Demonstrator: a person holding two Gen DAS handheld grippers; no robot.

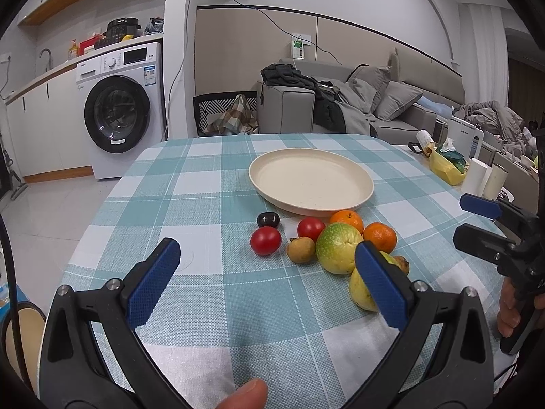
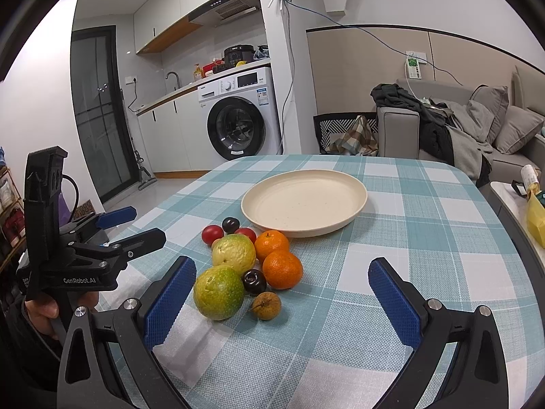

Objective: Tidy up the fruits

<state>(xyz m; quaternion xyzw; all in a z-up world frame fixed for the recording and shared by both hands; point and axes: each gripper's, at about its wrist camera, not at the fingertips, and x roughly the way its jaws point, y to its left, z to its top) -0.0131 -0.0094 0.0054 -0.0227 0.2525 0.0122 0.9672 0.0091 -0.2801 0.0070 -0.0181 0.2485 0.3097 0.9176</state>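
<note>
A heap of fruit lies on the checked tablecloth in front of an empty cream plate (image 1: 262,191) (image 2: 359,209). It holds two green-yellow fruits (image 1: 339,248) (image 2: 219,292), two oranges (image 1: 380,237) (image 2: 282,269), two red tomatoes (image 1: 265,241) (image 2: 212,234), dark plums (image 1: 268,220) (image 2: 254,281) and small brown fruits (image 1: 301,249) (image 2: 266,305). My left gripper (image 1: 266,246) (image 2: 148,223) is open and empty, just short of the heap's left side; its right finger covers part of a yellow-green fruit (image 1: 361,294). My right gripper (image 2: 282,265) (image 1: 463,220) is open and empty on the heap's near right.
A washing machine (image 2: 238,122) and kitchen counter stand behind the table on the left, a grey sofa (image 1: 391,109) with clothes on the right. A side table holds a yellow bag (image 1: 444,167), paper rolls and a white kettle. A thumb (image 1: 245,395) shows at the bottom.
</note>
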